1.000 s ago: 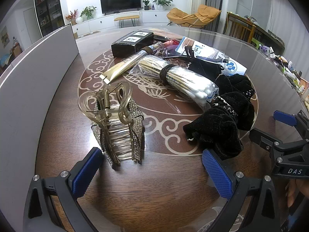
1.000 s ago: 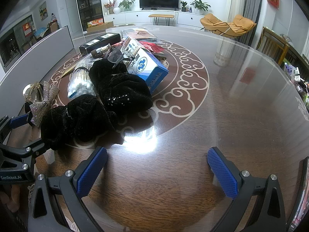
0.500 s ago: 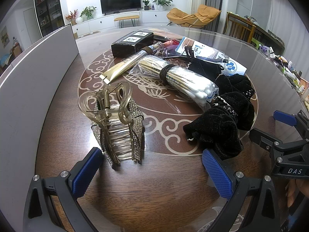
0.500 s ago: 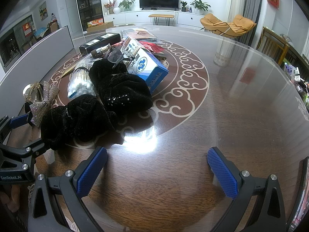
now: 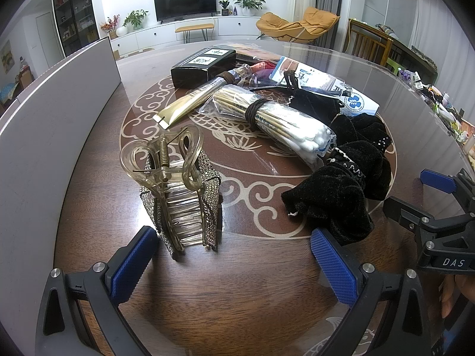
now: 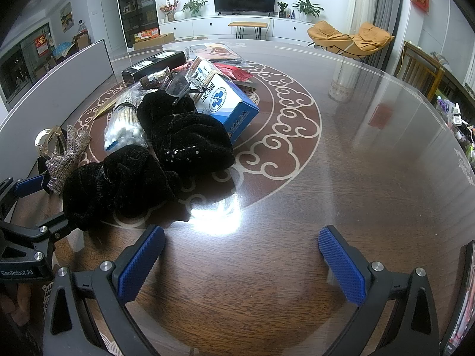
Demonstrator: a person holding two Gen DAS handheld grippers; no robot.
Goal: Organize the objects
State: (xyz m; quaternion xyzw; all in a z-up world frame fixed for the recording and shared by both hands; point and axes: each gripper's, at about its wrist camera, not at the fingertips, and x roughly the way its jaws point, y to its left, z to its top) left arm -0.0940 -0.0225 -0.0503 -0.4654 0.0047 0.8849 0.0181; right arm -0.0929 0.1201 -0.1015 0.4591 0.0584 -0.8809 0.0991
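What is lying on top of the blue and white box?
A pair of clear glasses rests across the near end of the blue and white box, and a black velvet pouch overlaps that end. What lies under the box is hidden.

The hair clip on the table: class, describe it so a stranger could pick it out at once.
Start from the round patterned table. Near its left edge, nearest the left claw, stands the hair clip. It alone is clear plastic with a metal spring, backed by a glittery bow.
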